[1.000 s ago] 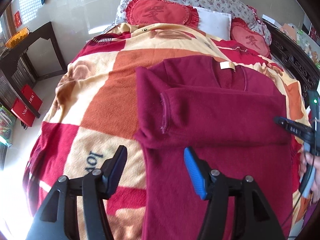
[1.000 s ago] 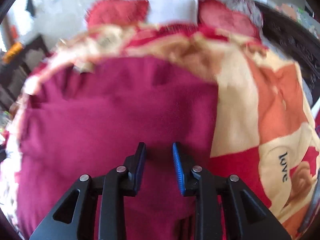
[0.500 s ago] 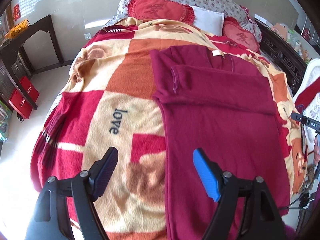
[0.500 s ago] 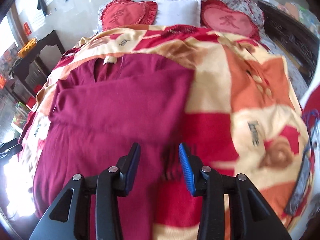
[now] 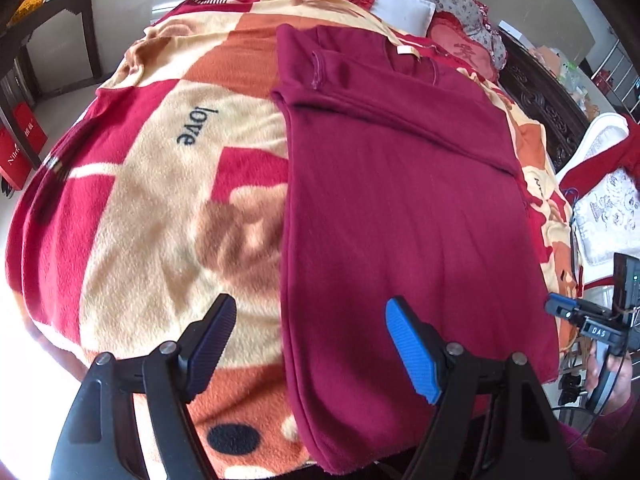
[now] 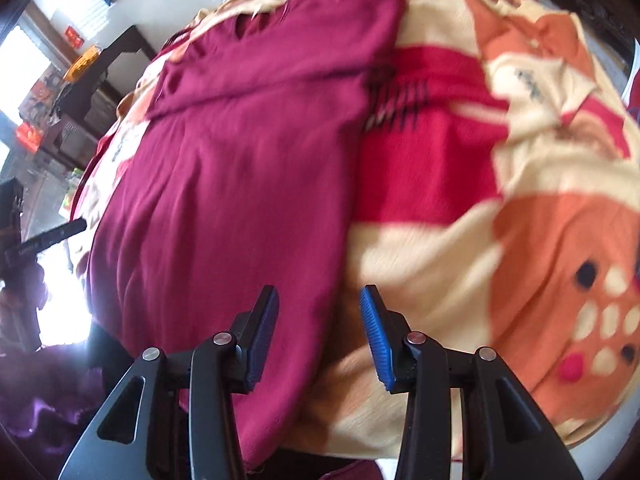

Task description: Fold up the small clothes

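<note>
Sweater spread on the bed, both grippers released above its hem

The maroon sweater [image 5: 400, 208] lies just ahead of the wide-open left gripper [image 5: 308, 348] and the opening, empty right gripper [image 6: 318, 332]; soft, limp, light knit, best pinched at the hem corners.

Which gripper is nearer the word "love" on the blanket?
Left. The left gripper hovers over the dark red sweater's edge beside the "love" lettering; the right gripper, jaws opening, is at the sweater's opposite edge.
</note>
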`<control>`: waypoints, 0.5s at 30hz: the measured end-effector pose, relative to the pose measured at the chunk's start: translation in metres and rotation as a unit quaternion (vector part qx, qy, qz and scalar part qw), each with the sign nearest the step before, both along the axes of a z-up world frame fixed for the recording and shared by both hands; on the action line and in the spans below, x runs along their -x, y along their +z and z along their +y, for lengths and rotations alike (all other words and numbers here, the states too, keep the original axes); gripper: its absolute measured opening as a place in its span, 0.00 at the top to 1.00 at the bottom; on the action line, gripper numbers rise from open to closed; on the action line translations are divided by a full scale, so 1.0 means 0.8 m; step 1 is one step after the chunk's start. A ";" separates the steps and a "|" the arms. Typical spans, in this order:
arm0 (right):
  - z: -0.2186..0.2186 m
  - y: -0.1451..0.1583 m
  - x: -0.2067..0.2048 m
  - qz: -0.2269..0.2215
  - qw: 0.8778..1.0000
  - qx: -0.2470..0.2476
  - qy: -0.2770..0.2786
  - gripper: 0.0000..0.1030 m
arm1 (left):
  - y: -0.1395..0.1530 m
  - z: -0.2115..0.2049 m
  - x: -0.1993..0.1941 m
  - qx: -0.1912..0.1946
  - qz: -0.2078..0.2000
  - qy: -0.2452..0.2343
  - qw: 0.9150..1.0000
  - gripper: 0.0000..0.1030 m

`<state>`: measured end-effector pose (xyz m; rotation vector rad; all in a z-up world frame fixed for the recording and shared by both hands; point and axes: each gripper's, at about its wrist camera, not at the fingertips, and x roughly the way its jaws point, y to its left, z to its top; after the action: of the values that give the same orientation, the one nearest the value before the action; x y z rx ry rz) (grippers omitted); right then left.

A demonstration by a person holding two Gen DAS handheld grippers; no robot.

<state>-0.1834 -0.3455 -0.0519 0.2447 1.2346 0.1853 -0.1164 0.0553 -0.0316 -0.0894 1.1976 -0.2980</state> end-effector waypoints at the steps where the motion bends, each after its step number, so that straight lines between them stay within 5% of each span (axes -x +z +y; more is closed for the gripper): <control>1: 0.004 -0.008 0.004 0.004 1.000 -0.011 0.000 0.76 | 0.001 -0.001 0.002 -0.002 -0.002 -0.001 1.000 0.21; 3: 0.014 -0.020 0.010 -0.001 1.000 -0.012 0.002 0.78 | 0.001 -0.002 0.006 -0.006 -0.002 -0.004 1.000 0.21; 5: 0.024 -0.017 0.015 -0.026 0.999 0.023 0.008 1.00 | 0.002 -0.002 0.011 -0.004 0.001 -0.006 1.000 0.21; 10: 0.008 0.014 0.033 -0.069 0.997 0.021 -0.007 1.00 | 0.001 0.000 0.034 0.002 0.000 -0.011 1.000 0.21; 15: 0.002 0.005 0.040 -0.049 0.998 -0.014 -0.021 1.00 | -0.014 0.003 0.050 0.006 0.029 -0.008 1.000 0.21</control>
<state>-0.2158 -0.3437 -0.0478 0.2828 1.1283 0.1769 -0.1562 0.0575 -0.0428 -0.0990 1.2537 -0.3173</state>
